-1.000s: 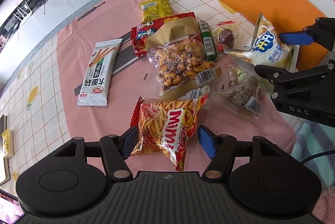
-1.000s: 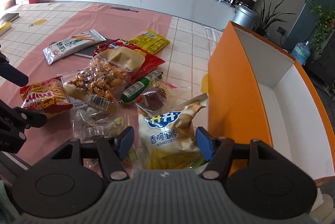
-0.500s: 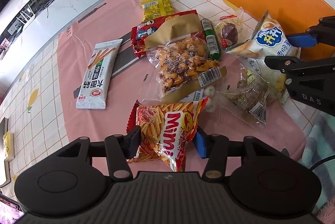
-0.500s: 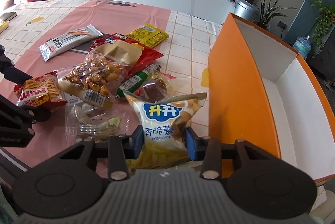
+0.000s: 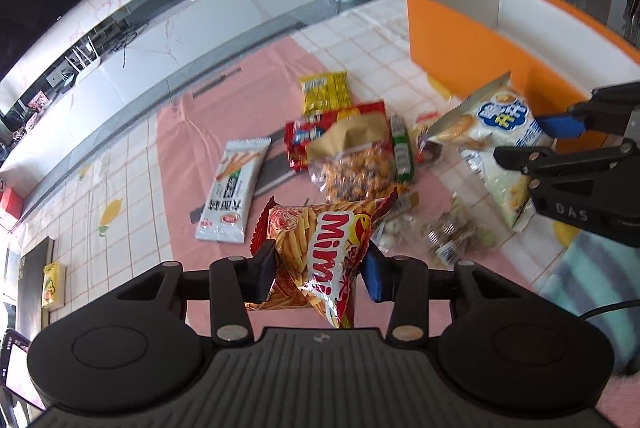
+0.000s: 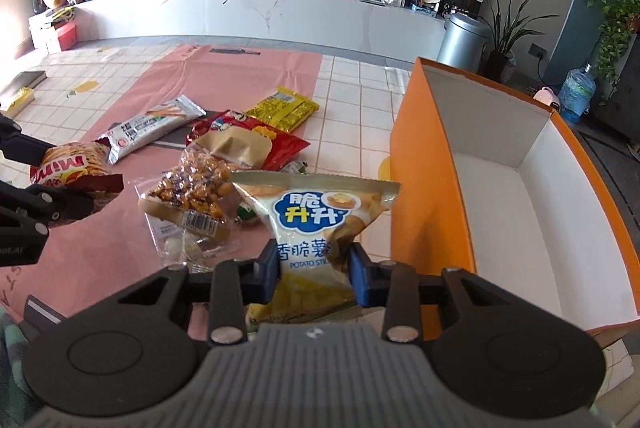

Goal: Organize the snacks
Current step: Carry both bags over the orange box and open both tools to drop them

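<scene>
My left gripper has its jaws closing, both pads pressing on the red and orange Mimi snack bag, which hangs clear of the pink mat. In the right wrist view the same Mimi bag shows at the left edge. My right gripper has its jaws closing too, its pads squeezing the white potato stick bag, held upright above the table. Just right of that bag stands the orange box with an open top and white inside. From the left wrist view the right gripper holds the potato stick bag in front of the box.
Left on the pink mat are a clear bag of peanuts, a red packet, a yellow pack, a white biscuit-stick pack, a green sausage and clear-wrapped sweets. A teal striped cloth lies at the near right.
Both grippers' jaws came in onto their bags. The Mimi bag and the potato stick bag left the table and rose, and both views tilted up toward the room.
</scene>
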`<state>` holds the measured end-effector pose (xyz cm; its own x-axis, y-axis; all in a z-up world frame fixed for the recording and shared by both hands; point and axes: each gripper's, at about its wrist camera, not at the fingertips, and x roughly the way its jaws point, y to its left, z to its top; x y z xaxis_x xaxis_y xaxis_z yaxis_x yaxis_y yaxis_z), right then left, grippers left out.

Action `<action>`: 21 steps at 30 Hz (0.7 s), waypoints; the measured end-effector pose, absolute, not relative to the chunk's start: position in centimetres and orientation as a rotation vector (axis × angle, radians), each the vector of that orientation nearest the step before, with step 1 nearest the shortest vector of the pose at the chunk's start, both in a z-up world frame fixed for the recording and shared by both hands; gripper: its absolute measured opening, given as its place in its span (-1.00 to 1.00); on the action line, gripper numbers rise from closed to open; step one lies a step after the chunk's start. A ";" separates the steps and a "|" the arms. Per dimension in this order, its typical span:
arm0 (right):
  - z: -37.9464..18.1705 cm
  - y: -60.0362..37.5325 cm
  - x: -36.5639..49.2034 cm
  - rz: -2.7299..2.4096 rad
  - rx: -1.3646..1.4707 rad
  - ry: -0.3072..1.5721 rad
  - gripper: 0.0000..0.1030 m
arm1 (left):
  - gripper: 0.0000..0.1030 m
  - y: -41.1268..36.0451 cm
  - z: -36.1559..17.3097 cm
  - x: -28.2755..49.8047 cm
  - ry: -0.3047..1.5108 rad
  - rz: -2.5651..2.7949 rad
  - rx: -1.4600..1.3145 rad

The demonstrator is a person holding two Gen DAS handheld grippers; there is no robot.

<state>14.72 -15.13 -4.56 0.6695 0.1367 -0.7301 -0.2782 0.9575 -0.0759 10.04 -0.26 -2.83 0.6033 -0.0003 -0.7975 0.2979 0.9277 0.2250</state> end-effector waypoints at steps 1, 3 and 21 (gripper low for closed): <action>-4.0 -15.4 14.5 0.242 -0.168 0.799 -0.36 | -0.05 -0.4 -2.1 9.7 0.897 -0.181 0.343; -2.7 -16.3 14.1 0.257 -0.116 0.788 -0.36 | -0.05 -0.8 -0.6 9.1 0.869 -0.191 0.335; 9.4 -29.7 12.1 0.259 0.084 0.698 -0.45 | -0.05 -12.9 7.2 8.1 0.667 -0.497 0.426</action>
<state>12.10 -29.74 9.38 0.7353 0.2636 -0.6244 -0.2077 0.9646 0.1627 8.14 -12.89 7.17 0.6785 -0.2952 -0.6727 0.5596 0.8009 0.2130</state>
